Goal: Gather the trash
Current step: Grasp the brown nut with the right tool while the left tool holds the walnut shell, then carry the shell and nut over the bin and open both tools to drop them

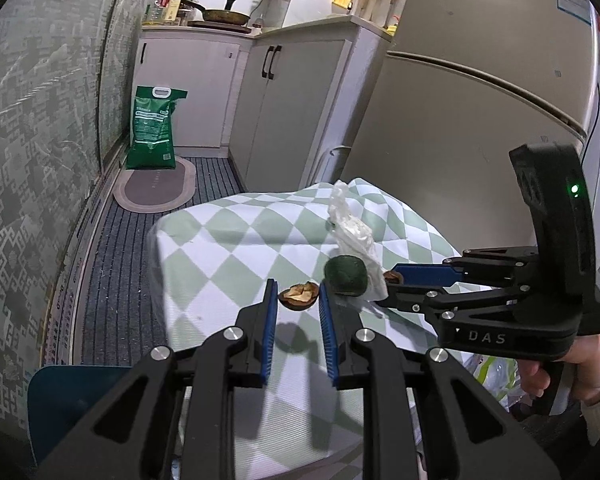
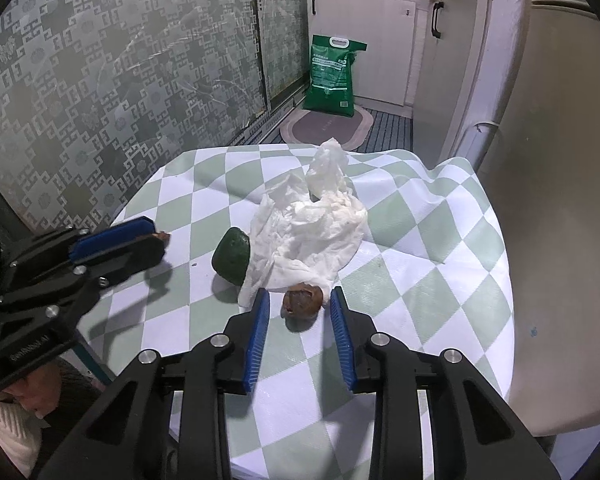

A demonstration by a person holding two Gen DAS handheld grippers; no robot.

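Broken brown nutshell half (image 1: 299,297) clamped in left gripper (image 1: 299,300) jaws; second brown shell (image 2: 302,301) bracketed, untouched, by right gripper (image 2: 300,312) open jaws; crumpled white tissue (image 2: 312,224) beside on checked table (image 2: 440,280).

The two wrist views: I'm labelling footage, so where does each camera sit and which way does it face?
Left wrist: on the left gripper, looking down at the table; it grips a walnut shell; right gripper and hand show.
Right wrist: on the right gripper, its open fingers around a walnut; left gripper shows.
Shared: tissue, avocado, green bag.
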